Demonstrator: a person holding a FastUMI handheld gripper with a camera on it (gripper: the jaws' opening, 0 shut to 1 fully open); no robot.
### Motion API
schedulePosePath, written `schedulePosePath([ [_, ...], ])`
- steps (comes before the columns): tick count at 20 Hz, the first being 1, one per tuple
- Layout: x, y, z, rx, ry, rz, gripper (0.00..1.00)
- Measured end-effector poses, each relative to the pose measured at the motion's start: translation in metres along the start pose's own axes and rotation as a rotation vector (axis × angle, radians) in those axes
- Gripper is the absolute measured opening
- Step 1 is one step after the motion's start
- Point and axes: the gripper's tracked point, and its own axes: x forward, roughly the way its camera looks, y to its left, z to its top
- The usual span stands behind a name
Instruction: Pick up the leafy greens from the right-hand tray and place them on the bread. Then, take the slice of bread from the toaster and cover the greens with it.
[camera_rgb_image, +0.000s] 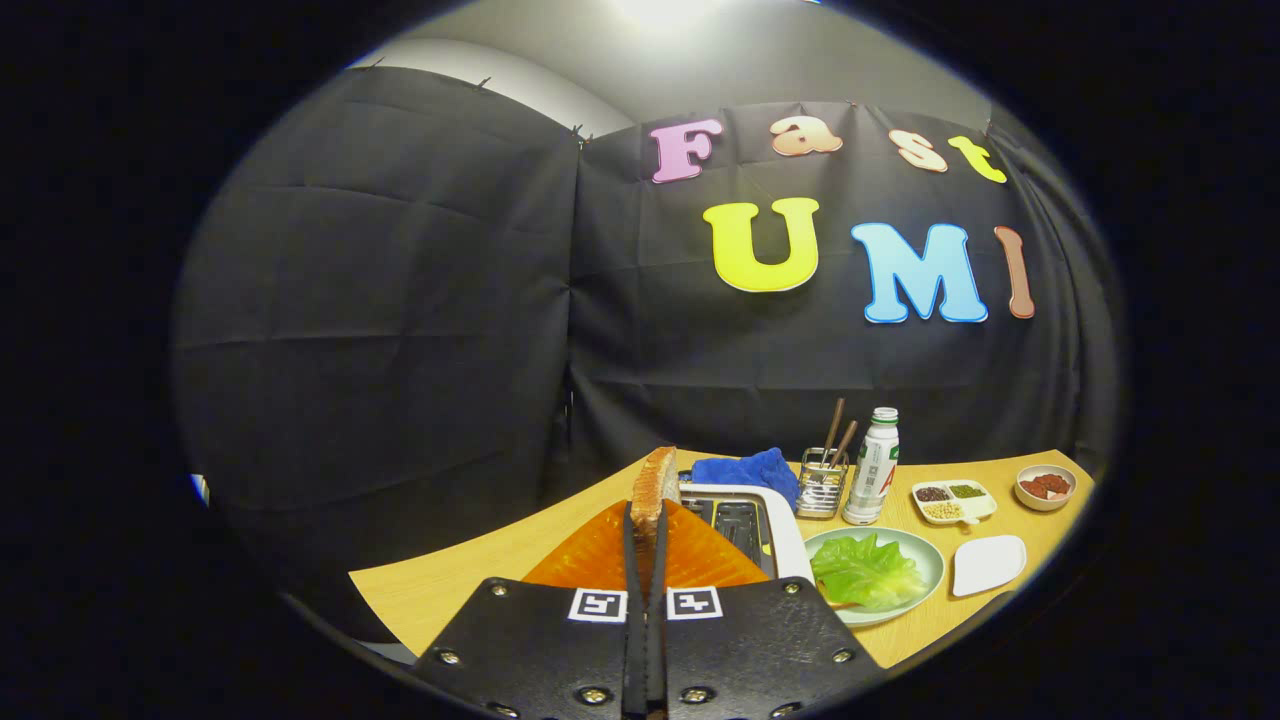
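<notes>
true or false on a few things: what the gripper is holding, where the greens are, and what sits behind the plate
1. The gripper is shut on a slice of bread held on edge. True.
2. The leafy greens lie on the green plate. True.
3. The white toaster stands to the right of the plate. False: it stands left of it, just ahead of the fingers.
4. The blue cloth covers the greens. False: it lies behind the toaster.
5. A white bottle stands beside the chopstick holder. True.
</notes>
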Motion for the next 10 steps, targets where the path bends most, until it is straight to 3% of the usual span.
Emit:
schedulePosePath([
  [10, -0.025, -0.006, 0.050, 0.012, -0.063, 0.090, 0.00],
])
